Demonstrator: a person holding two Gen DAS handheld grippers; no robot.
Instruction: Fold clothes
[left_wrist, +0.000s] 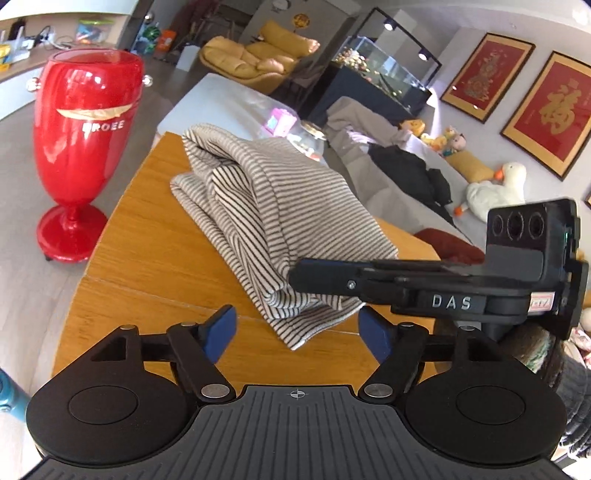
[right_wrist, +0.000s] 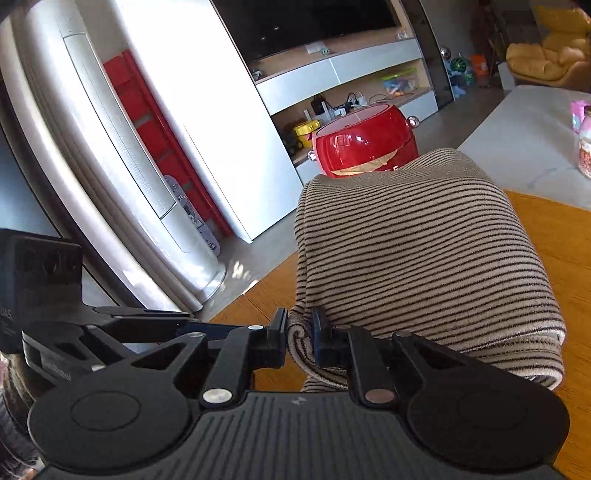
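A striped beige and black garment (left_wrist: 269, 221) lies bunched on the wooden table (left_wrist: 147, 236). My left gripper (left_wrist: 297, 328) is open, its blue pads on either side of the garment's near corner, just above the table. My right gripper (left_wrist: 299, 275) reaches in from the right in the left wrist view and touches the garment's near edge. In the right wrist view, my right gripper (right_wrist: 299, 332) is shut on a fold of the striped garment (right_wrist: 424, 251), which bulges up ahead of it over the table (right_wrist: 561, 266).
A tall red goblet-shaped vase (left_wrist: 81, 147) stands on the floor left of the table and shows in the right wrist view (right_wrist: 364, 146). A grey sofa (left_wrist: 388, 184) with dark clothes and plush toys lies right. A white floor air conditioner (right_wrist: 122, 158) stands left.
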